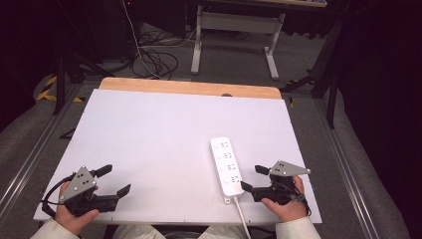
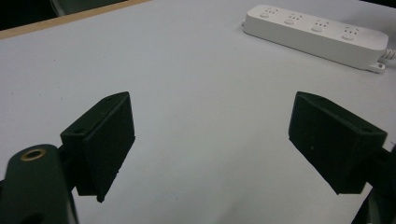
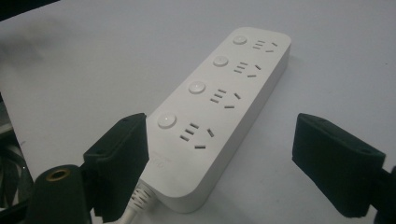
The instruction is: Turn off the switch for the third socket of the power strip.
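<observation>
At about five o'clock on the white table (image 1: 164, 134), the power strip (image 1: 227, 165) lies flat, its long axis running from twelve to six, with the right gripper (image 1: 255, 179) just beside its near end at three o'clock. That gripper's jaws stand wide and hold nothing. In the right gripper view the near end of the strip (image 3: 219, 107) sits between the jaws but off centre: the left jaw hangs over the corner where the cord (image 3: 133, 205) leaves, and the right jaw is well clear of the far long edge.

The step in hand looks like a reach to grip the strip. To do it well, I would shift the gripper so the body lies evenly between the jaws, keep the left jaw off the cord, lower until the pads can meet both long side walls, then close across the width. Gripping near the corner would likely let the strip swivel.

The left gripper (image 1: 115, 180) rests at seven o'clock, well apart from the strip, jaws wide over bare table and holding nothing; in its own view the strip (image 2: 317, 35) lies far off at two o'clock.

The strip is white, long and flat with rounded corners. It carries four sockets in a row, each with a round button beside it, and nothing is plugged in. A ribbed sleeve guards the cord, which runs off the near edge at six o'clock.
</observation>
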`<state>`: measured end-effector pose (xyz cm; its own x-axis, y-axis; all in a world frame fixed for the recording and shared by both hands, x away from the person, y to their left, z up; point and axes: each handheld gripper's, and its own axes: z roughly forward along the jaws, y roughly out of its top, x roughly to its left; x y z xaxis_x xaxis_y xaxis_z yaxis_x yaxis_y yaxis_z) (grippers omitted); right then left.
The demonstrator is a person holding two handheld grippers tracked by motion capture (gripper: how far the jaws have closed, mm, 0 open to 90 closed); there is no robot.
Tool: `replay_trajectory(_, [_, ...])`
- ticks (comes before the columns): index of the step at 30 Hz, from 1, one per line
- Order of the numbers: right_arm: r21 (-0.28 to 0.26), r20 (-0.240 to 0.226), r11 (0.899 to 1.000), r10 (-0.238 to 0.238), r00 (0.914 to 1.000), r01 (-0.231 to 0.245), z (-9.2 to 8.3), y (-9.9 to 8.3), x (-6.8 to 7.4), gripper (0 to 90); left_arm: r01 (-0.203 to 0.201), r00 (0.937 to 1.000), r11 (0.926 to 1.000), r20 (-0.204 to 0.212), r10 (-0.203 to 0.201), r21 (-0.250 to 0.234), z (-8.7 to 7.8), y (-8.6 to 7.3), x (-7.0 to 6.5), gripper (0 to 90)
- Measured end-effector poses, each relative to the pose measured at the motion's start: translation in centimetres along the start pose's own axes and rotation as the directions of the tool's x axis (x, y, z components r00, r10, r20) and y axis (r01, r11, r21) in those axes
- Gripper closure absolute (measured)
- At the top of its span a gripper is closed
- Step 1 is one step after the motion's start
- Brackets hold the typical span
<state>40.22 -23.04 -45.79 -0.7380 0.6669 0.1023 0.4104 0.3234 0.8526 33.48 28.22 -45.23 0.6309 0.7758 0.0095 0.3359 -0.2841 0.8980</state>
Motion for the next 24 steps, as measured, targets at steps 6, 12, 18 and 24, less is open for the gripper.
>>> replay_trajectory(6, [-0.025,0.021,0.999,-0.037,0.9991,0.037,-0.2,-1.3,-0.1,15.0,0.004,1.0,1.0,0.003,-0.004,-0.006,0.0,0.0,0.0,14.7])
replay_trajectory(12, [-0.021,0.039,0.996,-0.083,0.9958,0.083,-0.2,-2.3,-0.2,11.7,-0.006,1.0,1.0,-0.003,0.006,0.002,0.1,-0.1,0.1,14.5])
replay_trajectory(18, [-0.032,0.05,0.996,-0.077,0.9958,0.079,-0.1,-3.1,-0.3,11.6,0.0,1.0,1.0,-0.006,0.0,-0.006,0.3,-0.4,0.2,14.4])
replay_trajectory(24, [-0.02,0.083,0.998,-0.061,0.9947,0.063,0.0,-3.8,-0.5,11.3,-0.007,1.0,1.0,-0.002,0.007,0.005,0.5,-0.5,0.3,12.6])
